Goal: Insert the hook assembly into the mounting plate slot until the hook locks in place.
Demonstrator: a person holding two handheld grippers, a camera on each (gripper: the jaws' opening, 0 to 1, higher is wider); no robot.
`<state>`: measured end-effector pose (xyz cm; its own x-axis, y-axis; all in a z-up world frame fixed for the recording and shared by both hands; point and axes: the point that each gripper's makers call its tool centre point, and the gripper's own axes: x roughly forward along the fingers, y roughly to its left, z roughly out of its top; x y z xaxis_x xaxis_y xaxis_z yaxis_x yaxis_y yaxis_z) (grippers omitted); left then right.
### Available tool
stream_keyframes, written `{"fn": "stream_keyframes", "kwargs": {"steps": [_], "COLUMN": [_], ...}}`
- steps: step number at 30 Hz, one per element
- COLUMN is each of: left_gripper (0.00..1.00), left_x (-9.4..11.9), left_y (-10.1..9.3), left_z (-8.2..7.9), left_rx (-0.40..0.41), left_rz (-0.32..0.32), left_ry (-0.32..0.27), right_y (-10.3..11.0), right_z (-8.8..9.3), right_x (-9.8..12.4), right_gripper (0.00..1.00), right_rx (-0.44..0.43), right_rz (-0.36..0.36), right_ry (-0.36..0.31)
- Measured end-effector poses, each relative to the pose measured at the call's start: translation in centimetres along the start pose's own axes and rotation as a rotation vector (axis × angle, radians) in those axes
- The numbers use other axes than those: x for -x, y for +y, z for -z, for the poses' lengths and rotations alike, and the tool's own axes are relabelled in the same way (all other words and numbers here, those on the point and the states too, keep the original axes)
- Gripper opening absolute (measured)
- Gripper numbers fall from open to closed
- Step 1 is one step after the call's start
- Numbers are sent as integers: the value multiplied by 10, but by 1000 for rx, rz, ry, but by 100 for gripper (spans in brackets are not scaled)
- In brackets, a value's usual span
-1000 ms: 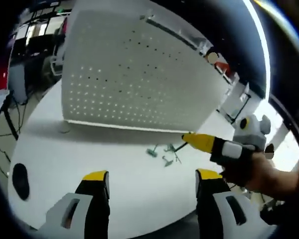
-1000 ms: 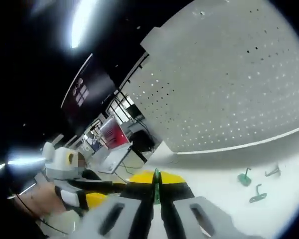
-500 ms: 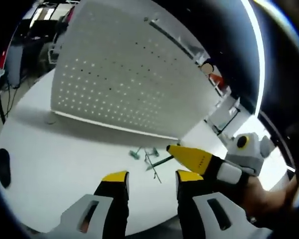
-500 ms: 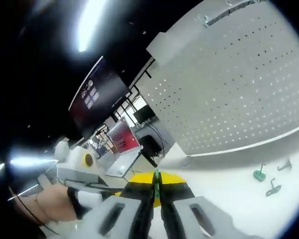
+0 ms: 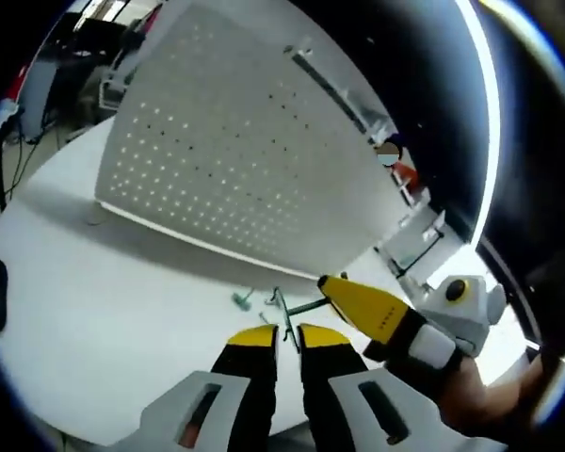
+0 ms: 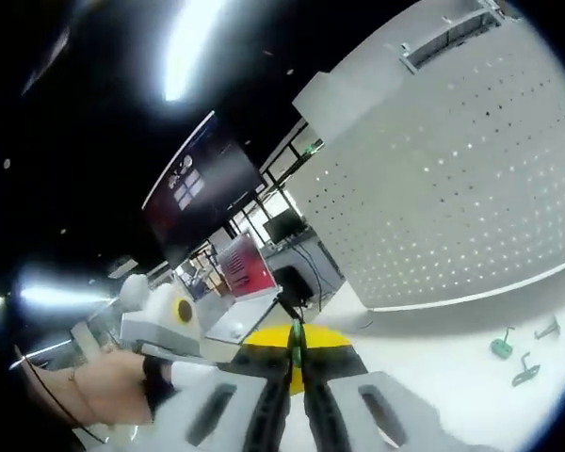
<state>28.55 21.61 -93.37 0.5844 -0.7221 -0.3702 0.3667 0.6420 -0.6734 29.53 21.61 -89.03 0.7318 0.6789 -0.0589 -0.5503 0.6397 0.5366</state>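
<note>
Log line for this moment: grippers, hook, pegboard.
left gripper: shut on green hook | right gripper: shut on hook | pegboard: upright | spare hooks: on table

The pegboard looks like matt white sheet, evenly perforated. Below it the bench is smooth white with a soft sheen. The hook is thin green wire. At five o'clock in the left gripper view, the right gripper has glossy yellow plastic tips, as does the left gripper, above matt black and grey.
</note>
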Motion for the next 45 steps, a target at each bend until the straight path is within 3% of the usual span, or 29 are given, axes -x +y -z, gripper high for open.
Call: {"fn": "stream_keyframes", "kwargs": {"steps": [9,21,28,34,39,45], "left_gripper": [5,1,1,1,1,1], "left_x": [0,2,7,13,13,16], "left_y": [-2,0,1,1,-7,-17], "left_z": [-2,-5,-12,-24,-32,-41], "left_rx": [5,-57,-180,-262,-398,-500], "left_rz": [7,-22,-43,-63,-58,-59], "left_ry": [-4,-15,-25,-58,-73,-128], "right_y": [3,8,12,18,23,24], "right_z": [-1,1,0,-14,-10,-11], "right_x": [2,5,4,8,7,4], "right_gripper": [0,0,0,7,7,8], "right_rx": [41,94,124,103,71,37], "right_rz": [-2,5,-2,-39,-65,-61], "right_ry": [-12,-2,52,72,116,101]}}
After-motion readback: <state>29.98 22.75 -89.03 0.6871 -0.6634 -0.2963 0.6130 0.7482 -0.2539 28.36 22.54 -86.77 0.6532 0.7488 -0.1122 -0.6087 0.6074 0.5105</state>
